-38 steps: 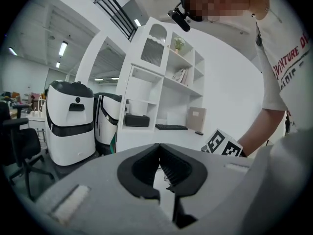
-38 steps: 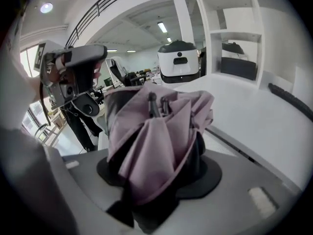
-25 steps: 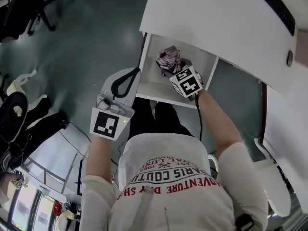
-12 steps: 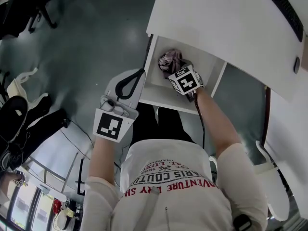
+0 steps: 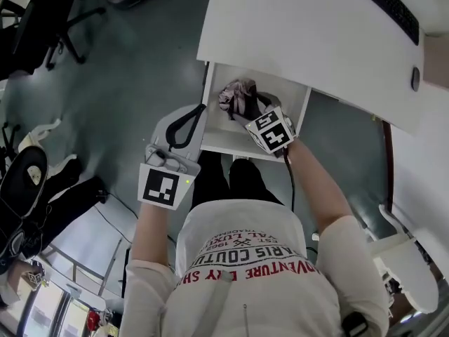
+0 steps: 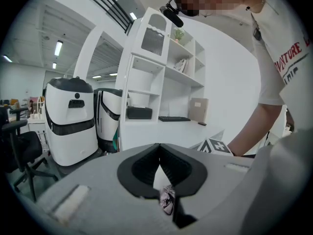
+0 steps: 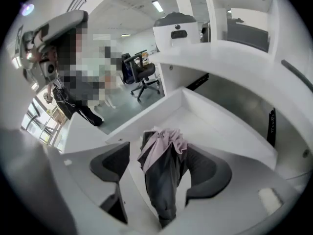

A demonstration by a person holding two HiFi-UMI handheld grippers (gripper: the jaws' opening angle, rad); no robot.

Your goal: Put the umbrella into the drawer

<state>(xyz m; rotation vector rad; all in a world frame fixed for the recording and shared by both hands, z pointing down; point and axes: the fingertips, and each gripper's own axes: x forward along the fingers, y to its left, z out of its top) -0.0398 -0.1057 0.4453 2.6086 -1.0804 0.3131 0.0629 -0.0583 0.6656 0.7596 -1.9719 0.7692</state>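
From the head view, the folded umbrella already lies inside the open drawer under the white bench, with the right claw reaching down over it and the left claw held outside the drawer's left wall; the placing itself looks done, and what seems left is to lift the right claw away, then perhaps push the drawer in. In the left gripper view the claw's black, matte, curved pads meet at their tips with nothing between them, and a scrap of the umbrella's cloth shows through the gap below. In the right gripper view the jaws stand wide and are opening, the umbrella between them but no longer squeezed, with a clear gap at the left pad; it is a soft, crumpled bundle of pale pink and dark grey fabric, long and narrow, resting on the drawer's smooth, flat white floor, which is boxed in by plain straight panels.
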